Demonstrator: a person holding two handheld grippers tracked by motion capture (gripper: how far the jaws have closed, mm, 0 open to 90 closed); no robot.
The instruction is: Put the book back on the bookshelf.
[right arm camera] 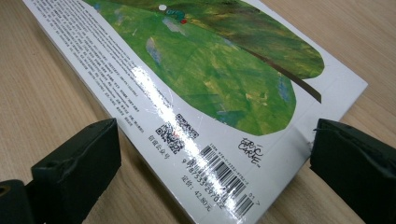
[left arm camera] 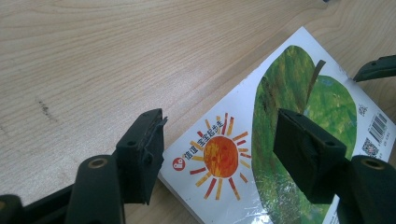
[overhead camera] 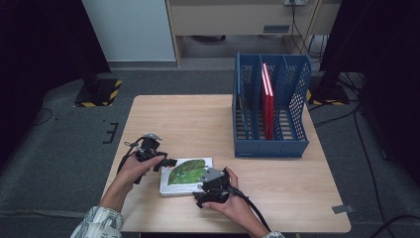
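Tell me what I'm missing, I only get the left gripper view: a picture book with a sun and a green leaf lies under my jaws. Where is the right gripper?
Observer: The right gripper is at the barcode end of the book, with one jaw on each side of that corner.
Operator: Is it clamped on?
Observer: No, its jaws stand open; the pads don't seem to press on the cover.
Operator: Is there anywhere the book could go?
Observer: A blue file rack stands at the far right of the table, with a red book upright in its middle compartment.
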